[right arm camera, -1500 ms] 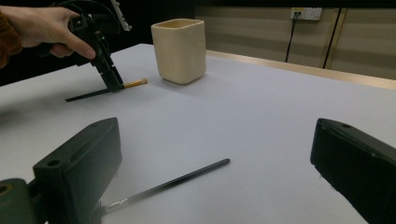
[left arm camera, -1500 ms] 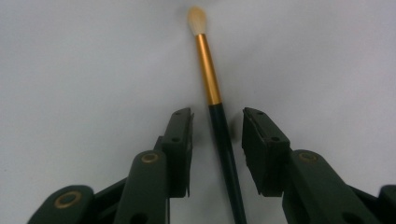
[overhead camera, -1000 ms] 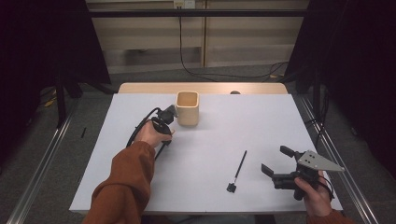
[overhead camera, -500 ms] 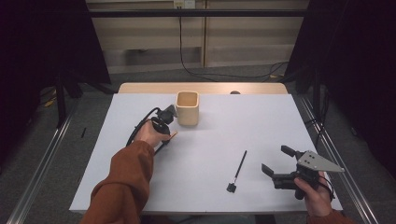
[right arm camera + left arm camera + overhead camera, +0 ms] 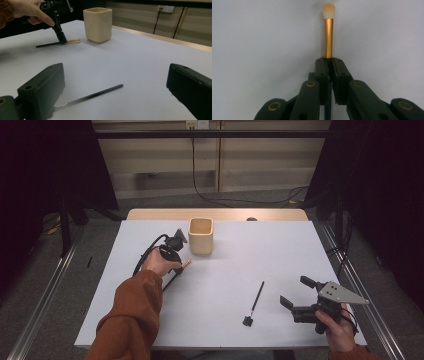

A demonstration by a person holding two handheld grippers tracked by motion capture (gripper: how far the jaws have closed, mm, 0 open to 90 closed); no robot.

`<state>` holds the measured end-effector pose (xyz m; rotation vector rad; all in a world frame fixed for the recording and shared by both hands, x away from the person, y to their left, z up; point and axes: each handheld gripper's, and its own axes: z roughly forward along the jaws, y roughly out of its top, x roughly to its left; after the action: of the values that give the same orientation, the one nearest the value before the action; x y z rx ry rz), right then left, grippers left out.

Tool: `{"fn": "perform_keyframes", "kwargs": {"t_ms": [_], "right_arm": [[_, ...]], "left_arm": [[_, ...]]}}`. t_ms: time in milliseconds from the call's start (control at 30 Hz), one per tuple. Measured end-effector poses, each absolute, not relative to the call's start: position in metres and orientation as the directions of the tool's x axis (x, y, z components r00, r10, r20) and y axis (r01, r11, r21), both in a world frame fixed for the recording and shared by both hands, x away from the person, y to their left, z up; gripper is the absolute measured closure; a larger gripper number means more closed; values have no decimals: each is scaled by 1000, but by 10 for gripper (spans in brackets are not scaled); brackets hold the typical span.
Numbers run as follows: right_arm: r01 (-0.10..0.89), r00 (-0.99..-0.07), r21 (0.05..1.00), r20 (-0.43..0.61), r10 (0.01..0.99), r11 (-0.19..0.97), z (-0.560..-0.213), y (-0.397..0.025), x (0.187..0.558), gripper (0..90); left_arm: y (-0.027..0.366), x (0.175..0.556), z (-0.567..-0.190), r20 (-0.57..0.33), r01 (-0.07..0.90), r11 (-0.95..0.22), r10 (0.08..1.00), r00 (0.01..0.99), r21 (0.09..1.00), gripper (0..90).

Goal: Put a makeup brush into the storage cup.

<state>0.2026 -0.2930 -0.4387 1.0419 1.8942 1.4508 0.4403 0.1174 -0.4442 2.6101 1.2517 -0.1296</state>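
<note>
A makeup brush (image 5: 328, 37) with a gold ferrule, pale bristles and a black handle lies low over the white table (image 5: 240, 255). My left gripper (image 5: 328, 65) is shut on it just behind the ferrule. In the high view the left gripper (image 5: 177, 264) points down at the table left of a cream square cup (image 5: 201, 235), and the brush's gold end (image 5: 186, 264) sticks out toward the cup. My right gripper (image 5: 298, 292) stands open at the front right, nothing between its jaws. A thin black brush (image 5: 255, 300) lies on the table just to its left.
In the right gripper view the cup (image 5: 98, 24) stands upright beyond the thin black brush (image 5: 92, 96), with the left gripper (image 5: 62, 40) and its gold brush (image 5: 72, 40) to the cup's left. A black cable (image 5: 147, 252) loops from the left gripper. Beyond the table's wooden far edge (image 5: 215, 214) is floor.
The left hand has shifted slightly, and the brush's gold end now shows beside it. The right gripper has stayed in place, still open.
</note>
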Motion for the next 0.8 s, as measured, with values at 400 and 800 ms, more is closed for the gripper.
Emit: {"fn": "perform_keyframes", "kwargs": {"t_ms": [400, 800], "right_arm": [[265, -558, 957, 49, 829, 122, -439, -293, 203, 11], [272, -557, 955, 59, 828, 114, -439, -293, 203, 11]], "left_arm": [[130, 434, -426, -252, 781, -560, 742, 621, 277, 841], [148, 425, -410, -269, 771, -500, 739, 617, 395, 840]]}}
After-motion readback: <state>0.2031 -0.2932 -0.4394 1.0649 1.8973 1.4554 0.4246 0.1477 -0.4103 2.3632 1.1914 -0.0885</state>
